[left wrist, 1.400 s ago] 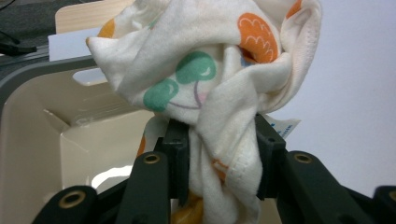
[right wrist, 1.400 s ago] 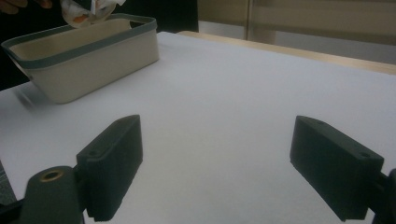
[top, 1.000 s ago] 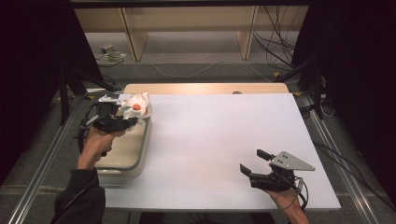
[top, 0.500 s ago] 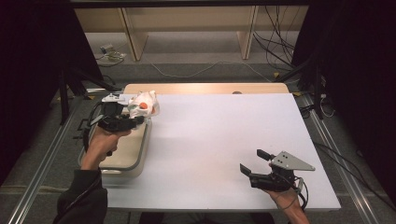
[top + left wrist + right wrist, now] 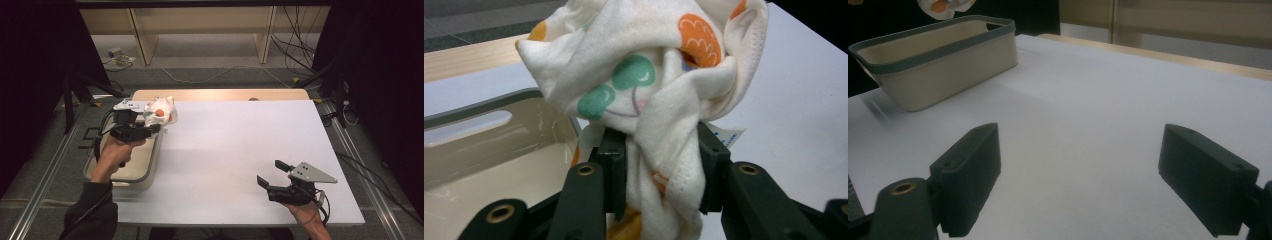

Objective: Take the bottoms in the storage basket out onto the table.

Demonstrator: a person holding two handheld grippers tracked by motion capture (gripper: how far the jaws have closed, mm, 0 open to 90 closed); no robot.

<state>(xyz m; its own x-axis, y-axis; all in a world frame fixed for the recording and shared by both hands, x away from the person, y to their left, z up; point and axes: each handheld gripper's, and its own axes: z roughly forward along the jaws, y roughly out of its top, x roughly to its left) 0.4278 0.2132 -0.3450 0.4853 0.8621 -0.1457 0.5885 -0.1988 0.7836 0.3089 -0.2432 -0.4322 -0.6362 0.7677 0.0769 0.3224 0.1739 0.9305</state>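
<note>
Left gripper (image 5: 656, 165) clamps bunched cloth (image 5: 649, 85) — bulk upward, upright.

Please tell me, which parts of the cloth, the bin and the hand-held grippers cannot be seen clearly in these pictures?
- Cloth: its lower end in the left gripper view is cut off by the bottom edge, and its full shape is hidden because it is bunched.
- Bin: part of its floor in the high view is covered by the left hand-held gripper and forearm.
- Right hand-held gripper: its body lies below the frame.
</note>
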